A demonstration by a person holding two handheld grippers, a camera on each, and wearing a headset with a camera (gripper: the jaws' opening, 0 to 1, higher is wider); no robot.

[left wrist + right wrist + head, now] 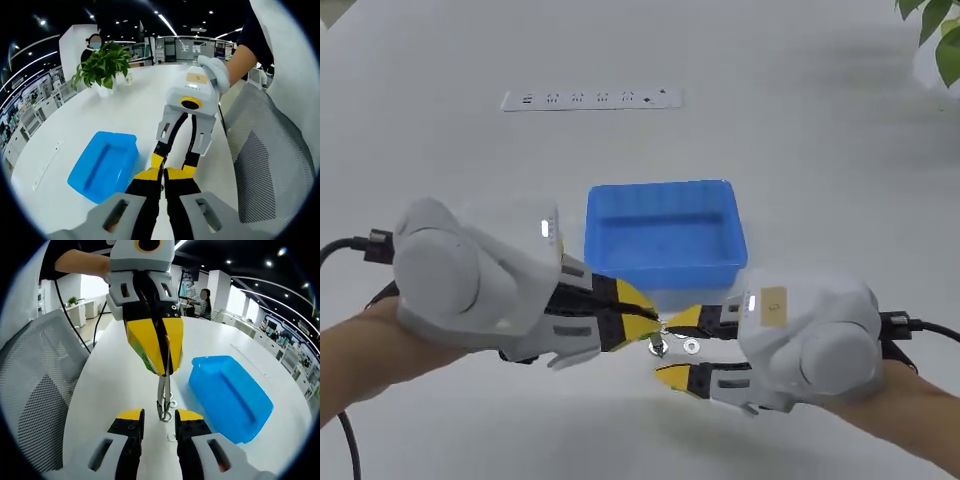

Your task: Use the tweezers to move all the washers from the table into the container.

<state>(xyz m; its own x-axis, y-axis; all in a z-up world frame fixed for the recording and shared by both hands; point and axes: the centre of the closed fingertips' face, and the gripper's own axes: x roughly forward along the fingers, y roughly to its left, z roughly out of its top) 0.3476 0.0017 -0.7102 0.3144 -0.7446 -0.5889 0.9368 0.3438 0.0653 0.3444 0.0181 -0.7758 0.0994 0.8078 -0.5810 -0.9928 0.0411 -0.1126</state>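
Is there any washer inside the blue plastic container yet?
No, the blue plastic container is empty; the small metal washers lie on the white table.

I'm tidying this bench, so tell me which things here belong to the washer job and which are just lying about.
Job:
tweezers, gripped in the left claw
washers, at the tweezer tips
blue container
right claw, open around the washers

Lying about:
power strip
plant
mesh chair
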